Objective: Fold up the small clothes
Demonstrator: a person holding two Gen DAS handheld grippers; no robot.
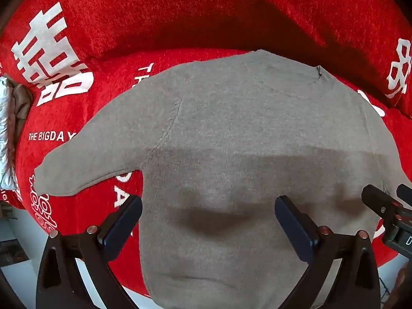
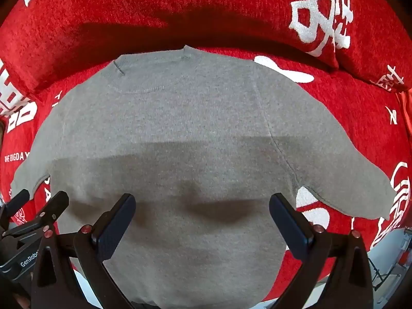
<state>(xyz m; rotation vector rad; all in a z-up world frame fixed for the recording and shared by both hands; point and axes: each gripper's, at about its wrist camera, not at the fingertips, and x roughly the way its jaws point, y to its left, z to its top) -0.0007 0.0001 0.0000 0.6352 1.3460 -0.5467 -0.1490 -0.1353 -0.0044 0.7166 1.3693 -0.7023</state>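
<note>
A small grey knitted sweater [image 1: 231, 128] lies flat on a red cover, neck at the far side, both short sleeves spread outward. In the left wrist view my left gripper [image 1: 208, 211] hangs open above the sweater's lower body, nothing between its fingers, and the left sleeve [image 1: 85, 164] reaches out to the left. From the right wrist view the same sweater [image 2: 180, 118] fills the middle, with its right sleeve [image 2: 352, 180] out to the right. My right gripper [image 2: 202, 208] is open over the lower body, also with nothing between its fingers. Each gripper shows at the edge of the other's view.
The red cover [image 1: 180, 13] with white lettering spreads under the sweater, and a red cushion [image 2: 180, 5] rises behind it. The cover's near edge drops to a pale floor [image 1: 23, 229]. A silvery bundle [image 1: 6, 128] sits at the far left.
</note>
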